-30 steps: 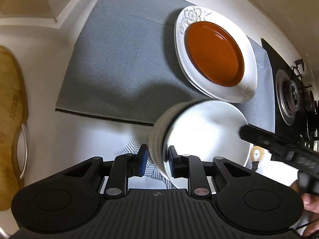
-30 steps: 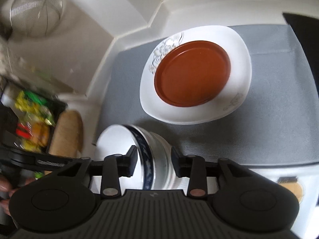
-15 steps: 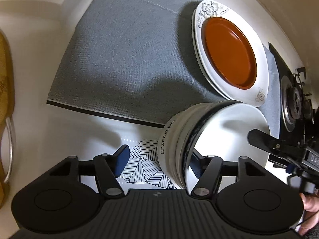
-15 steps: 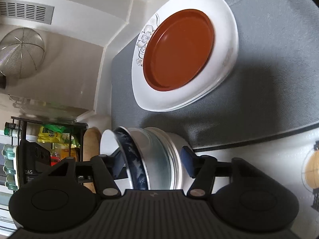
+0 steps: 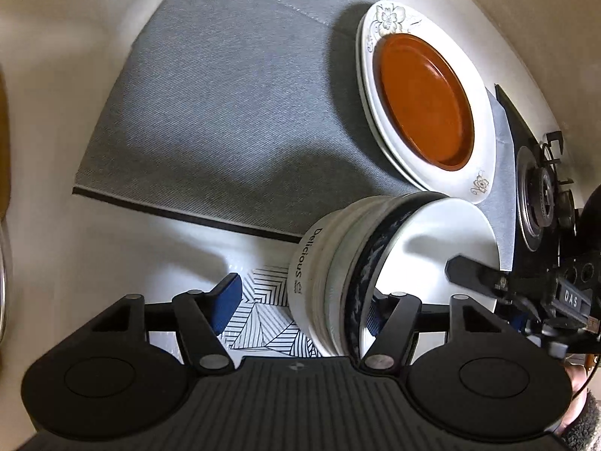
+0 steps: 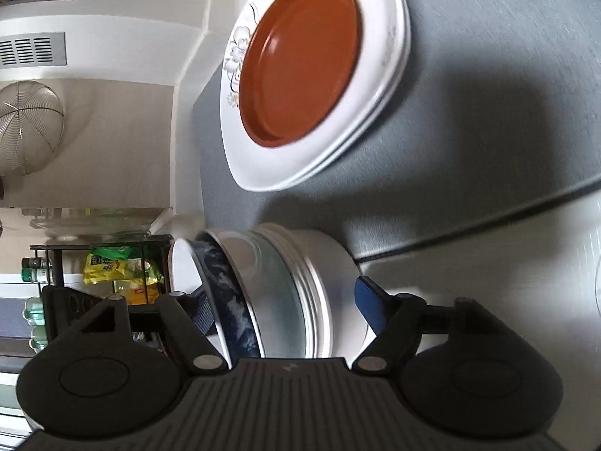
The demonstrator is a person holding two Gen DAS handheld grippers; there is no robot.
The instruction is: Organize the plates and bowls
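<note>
Left gripper [image 5: 300, 304] points steeply down, jaws just opened and apart, straddling the rim of the nested bowl stack [image 5: 338, 263] on the counter; right gripper [image 6: 285, 300] likewise, jaws just widened, pads clear. Stack's base hidden behind gripper bodies. Orange plate [image 5: 424, 101] lies on white plates [image 5: 484, 173] on grey mat [image 5: 225, 112] nearby.

Home kitchen. Gas hob burner [image 5: 541, 203] at edge of white surface [image 5: 124, 248]; wire strainer [image 6: 28, 127] hangs on wall; rack [image 6: 112, 263] holds snack packets, bottles; stacked plates [image 6: 379, 86] and bowls [image 6: 285, 293] on grey mat [image 5: 225, 105].
</note>
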